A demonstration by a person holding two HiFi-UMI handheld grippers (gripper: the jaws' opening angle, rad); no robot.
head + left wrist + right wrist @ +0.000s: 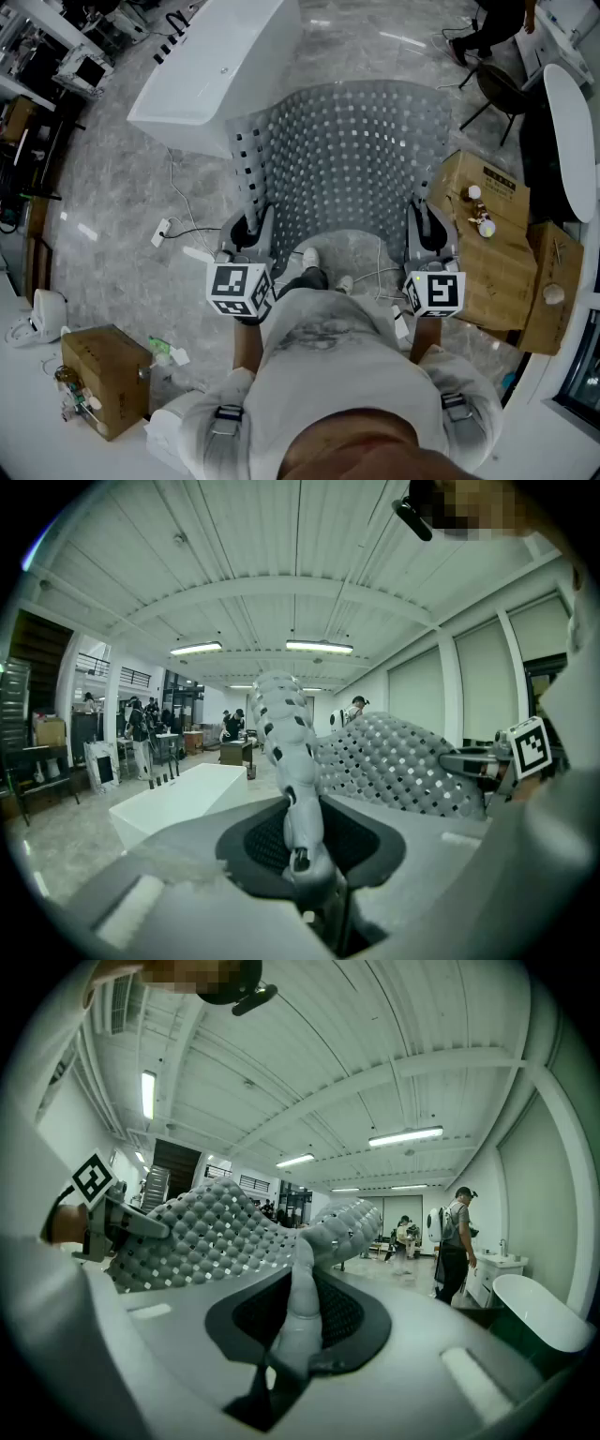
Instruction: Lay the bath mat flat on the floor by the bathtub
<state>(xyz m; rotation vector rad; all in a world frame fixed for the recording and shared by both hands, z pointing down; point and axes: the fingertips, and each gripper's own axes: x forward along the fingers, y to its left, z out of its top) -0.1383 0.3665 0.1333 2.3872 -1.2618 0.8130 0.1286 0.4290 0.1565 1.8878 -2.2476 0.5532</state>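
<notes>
Each clamped on a near corner, the left claw (249,223) and right claw (425,217) hold the bath mat (347,155) stretching ahead, bathtub (211,75) nearer the left.

- Left gripper (251,225) sits at the near left corner of the bath mat (347,159), its jaws pinched onto the mat's edge.
- Right gripper (424,217) takes the mat's near right corner the same way, jaws clamped on a fold.
- Both point forward toward the mat, level with each other.
- Forearms (246,345) run back from the mat; the elbows look bent, though mostly hidden.
</notes>
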